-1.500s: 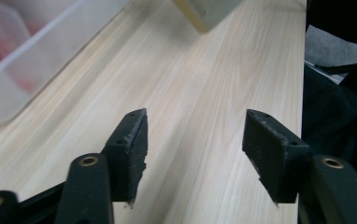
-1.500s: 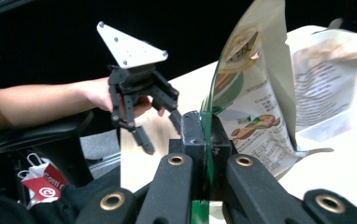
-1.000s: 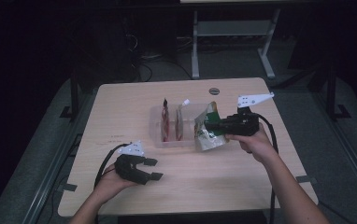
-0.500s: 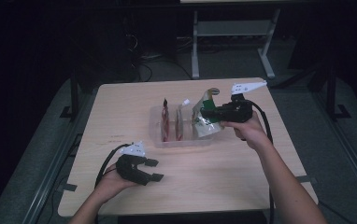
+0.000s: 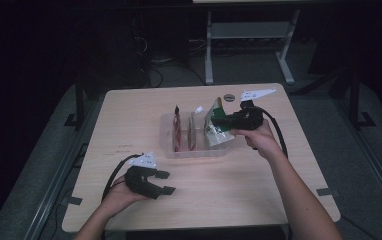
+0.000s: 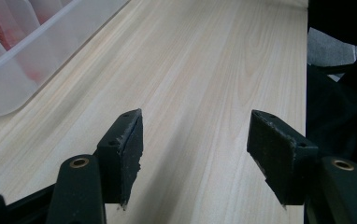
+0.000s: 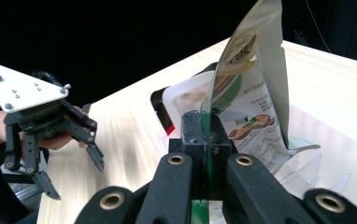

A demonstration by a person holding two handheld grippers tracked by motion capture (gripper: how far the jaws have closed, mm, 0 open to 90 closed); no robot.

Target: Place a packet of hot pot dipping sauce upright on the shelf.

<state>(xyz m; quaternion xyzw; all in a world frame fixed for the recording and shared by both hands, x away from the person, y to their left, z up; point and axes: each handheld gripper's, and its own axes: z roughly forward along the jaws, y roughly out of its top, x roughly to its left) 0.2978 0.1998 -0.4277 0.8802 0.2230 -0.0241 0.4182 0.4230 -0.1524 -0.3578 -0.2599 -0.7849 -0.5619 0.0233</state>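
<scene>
**Pouch pinched over the bin**

The wooden table stands in a dark room. The clear bin holds upright packets. The right gripper clamps the green pouch edgewise, long axis rising beyond its fingertips, over the bin's end. The left gripper rests agape, nothing between.

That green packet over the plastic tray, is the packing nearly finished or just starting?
Looks partly done: two red-edged packets already stand in slots of the clear tray. In hand: the right gripper is shut on the green packet, held over the tray's right end, not yet let go. Left: seating and releasing it. The left gripper rests open and empty on the table.
</scene>
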